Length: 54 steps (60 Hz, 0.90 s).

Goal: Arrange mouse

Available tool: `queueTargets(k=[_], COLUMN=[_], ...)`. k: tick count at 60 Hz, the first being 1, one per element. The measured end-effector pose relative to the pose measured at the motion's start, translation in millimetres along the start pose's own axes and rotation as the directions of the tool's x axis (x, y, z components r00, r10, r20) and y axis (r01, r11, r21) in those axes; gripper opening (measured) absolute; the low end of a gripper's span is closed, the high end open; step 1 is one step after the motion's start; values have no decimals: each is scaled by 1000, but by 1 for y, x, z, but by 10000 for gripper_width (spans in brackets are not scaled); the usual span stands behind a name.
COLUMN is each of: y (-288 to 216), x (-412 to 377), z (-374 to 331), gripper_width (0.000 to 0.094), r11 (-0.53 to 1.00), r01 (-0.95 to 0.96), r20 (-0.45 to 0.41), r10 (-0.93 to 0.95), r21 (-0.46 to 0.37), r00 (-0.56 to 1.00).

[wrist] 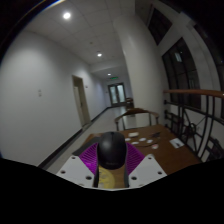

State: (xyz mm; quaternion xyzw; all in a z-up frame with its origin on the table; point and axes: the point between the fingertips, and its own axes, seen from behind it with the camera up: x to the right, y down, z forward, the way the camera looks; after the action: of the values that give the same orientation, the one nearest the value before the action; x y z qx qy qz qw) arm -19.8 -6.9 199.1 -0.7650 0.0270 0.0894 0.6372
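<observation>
The mouse [111, 152], black and rounded, sits right between the two fingers of the gripper [111, 165], its sides against the purple pads [89, 155] (no gap shows on either side), so the claw is closed on it and holds it above the wooden table [160, 142]. Beyond the fingers the table carries a few white papers [177, 143], with a curved chair [140, 117] behind it, and a long corridor [100, 100] with ceiling lights runs off past a door [80, 100]
</observation>
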Motion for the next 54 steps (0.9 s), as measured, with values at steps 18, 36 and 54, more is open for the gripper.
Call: queueTargets(k=[18, 36, 54], y=[192, 226, 196], x=[-100, -95, -87], z=[60, 64, -3], gripper_width=[334, 498, 844], r11=[939, 889, 887], r01=[96, 186, 215], r20=[-10, 15, 217], r10=[-105, -198, -134], r21=[-330, -417, -409], r00=[994, 980, 967])
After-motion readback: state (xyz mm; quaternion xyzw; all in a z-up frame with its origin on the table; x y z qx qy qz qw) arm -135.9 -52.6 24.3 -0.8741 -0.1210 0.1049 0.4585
